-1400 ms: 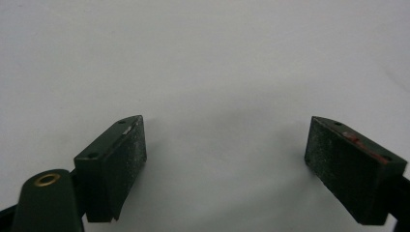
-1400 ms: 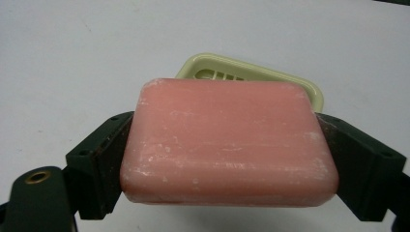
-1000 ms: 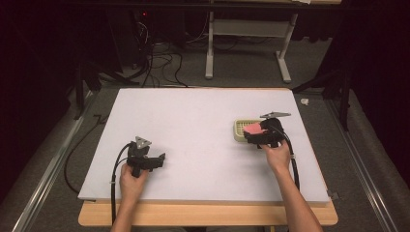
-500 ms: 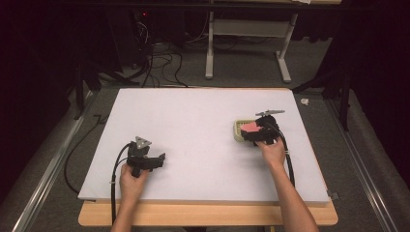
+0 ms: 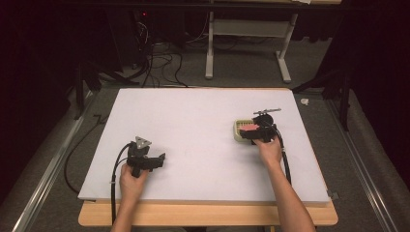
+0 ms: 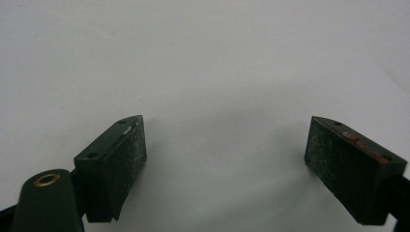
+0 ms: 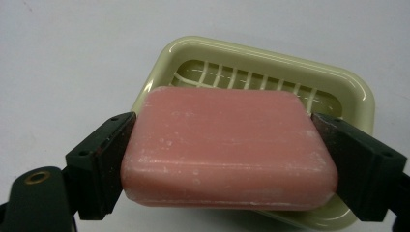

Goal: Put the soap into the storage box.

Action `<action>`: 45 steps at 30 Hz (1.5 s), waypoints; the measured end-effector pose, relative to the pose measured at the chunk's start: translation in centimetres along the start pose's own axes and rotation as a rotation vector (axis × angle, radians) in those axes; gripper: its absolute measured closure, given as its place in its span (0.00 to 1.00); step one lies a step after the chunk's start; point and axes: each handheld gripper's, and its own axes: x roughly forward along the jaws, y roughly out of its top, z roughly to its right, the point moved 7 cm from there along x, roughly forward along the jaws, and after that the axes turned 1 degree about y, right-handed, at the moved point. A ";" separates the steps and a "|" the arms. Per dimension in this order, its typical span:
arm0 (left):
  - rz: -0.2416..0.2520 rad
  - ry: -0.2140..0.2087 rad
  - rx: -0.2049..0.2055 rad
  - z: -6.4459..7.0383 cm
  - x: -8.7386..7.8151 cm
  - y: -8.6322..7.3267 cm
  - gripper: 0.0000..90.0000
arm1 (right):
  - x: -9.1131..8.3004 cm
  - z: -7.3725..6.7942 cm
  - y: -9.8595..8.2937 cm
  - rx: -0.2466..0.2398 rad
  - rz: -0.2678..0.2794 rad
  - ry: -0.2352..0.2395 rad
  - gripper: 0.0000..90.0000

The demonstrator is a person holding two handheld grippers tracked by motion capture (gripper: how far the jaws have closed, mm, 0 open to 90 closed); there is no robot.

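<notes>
1. Right gripper view: right gripper (image 7: 227, 159) jaws clamp the pink rectangular soap bar (image 7: 229, 145) above the pale green slatted plastic soap dish (image 7: 360, 96); slick soap may slip out.
2. Off-centre lowering could tip the dish.
3. Left gripper (image 6: 225, 159) jaws are spread, empty, over the white table (image 6: 203, 58).

Table (image 5: 203, 212): pale wood top, its front edge exposed along the person's side; covered almost entirely by a white board (image 5: 193, 125), matte and plain; lying directly on the board, right of centre, one pale green soap dish (image 5: 238, 130), rectangular with rounded corners and a slatted grid floor (image 7: 251, 77); near the board's front left, one hand-held gripper (image 5: 155, 161) sits low over the bare surface, contact not discernible.
</notes>
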 end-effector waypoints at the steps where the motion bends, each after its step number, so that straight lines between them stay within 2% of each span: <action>1: 0.000 0.000 -0.001 0.0 0.0 0.0 0.17 | 0.0 0.1 0.0 0.014 -0.002 0.005 0.15; 6: 0.000 0.000 0.000 0.0 0.0 0.0 0.17 | 0.0 0.3 0.1 0.022 0.000 -0.012 0.15; 13: 0.000 0.000 -0.001 0.0 0.0 0.0 0.17 | 0.0 0.5 0.2 0.045 0.007 -0.013 0.15; 26: 0.000 0.000 -0.001 0.0 0.0 0.0 0.17 | -0.5 0.8 0.4 0.036 0.032 -0.031 0.14; 38: 0.000 0.000 -0.001 0.0 0.0 0.0 0.17 | -1.0 1.0 0.3 0.033 0.036 -0.025 0.14; 45: 0.000 0.000 -0.001 0.0 0.0 0.0 0.17 | -1.8 0.8 0.5 0.021 0.067 -0.020 0.15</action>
